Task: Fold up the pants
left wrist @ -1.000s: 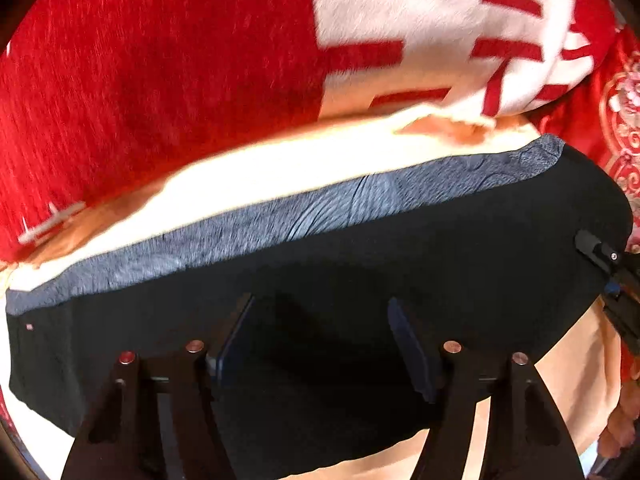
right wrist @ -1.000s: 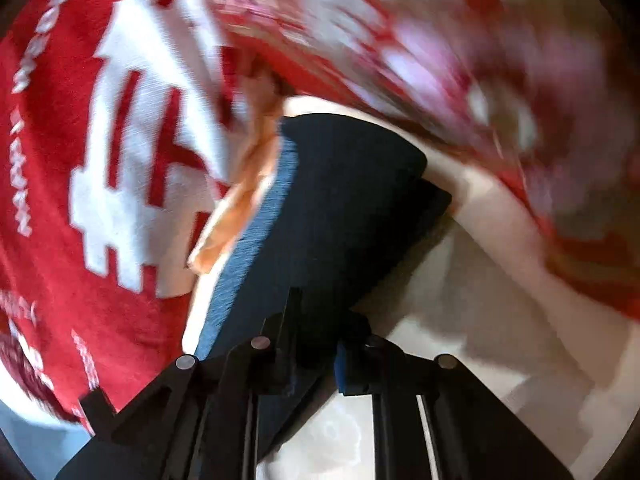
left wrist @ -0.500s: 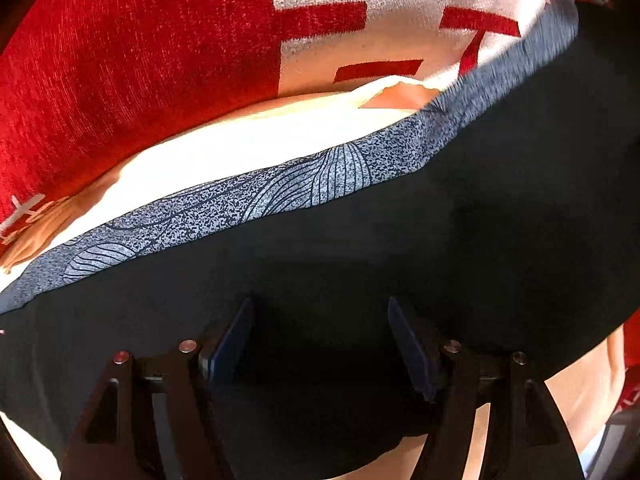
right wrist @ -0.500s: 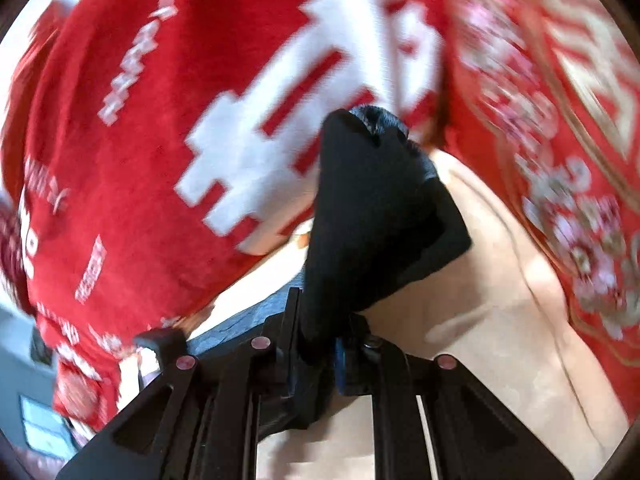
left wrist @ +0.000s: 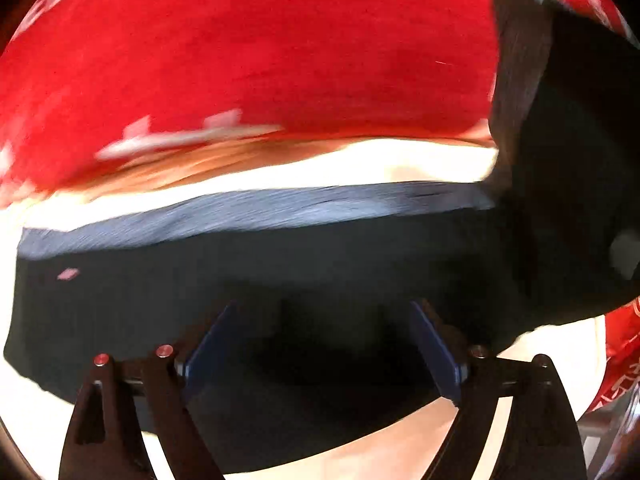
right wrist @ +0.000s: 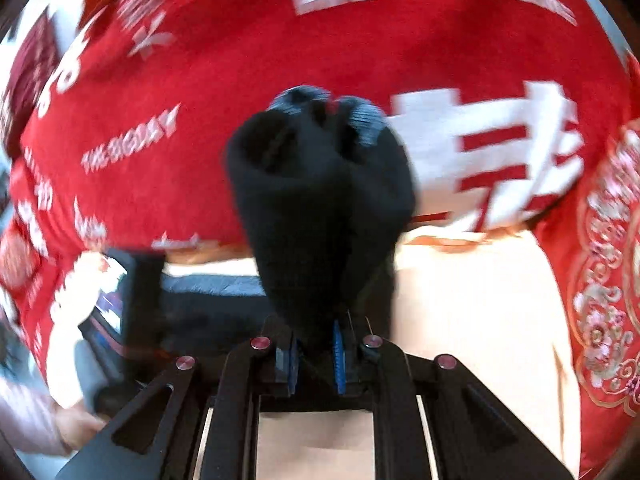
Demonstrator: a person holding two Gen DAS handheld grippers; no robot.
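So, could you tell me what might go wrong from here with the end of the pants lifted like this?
The right gripper pinches only a small bunch of the black pants, so the cloth could slip out mid-fold. The left gripper is open over the flat part and pins nothing I can see, so that part may drag. The hanging bunch could land creased, or snag the red blanket behind it.

Both wrist views sit close over the black pants (left wrist: pixel 280 280) — facing the red blanket (right wrist: pixel 240 120).

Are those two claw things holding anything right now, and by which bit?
The right gripper pinches one end of the black fabric pants, bunched and lifted. The left gripper is open, holding nothing.
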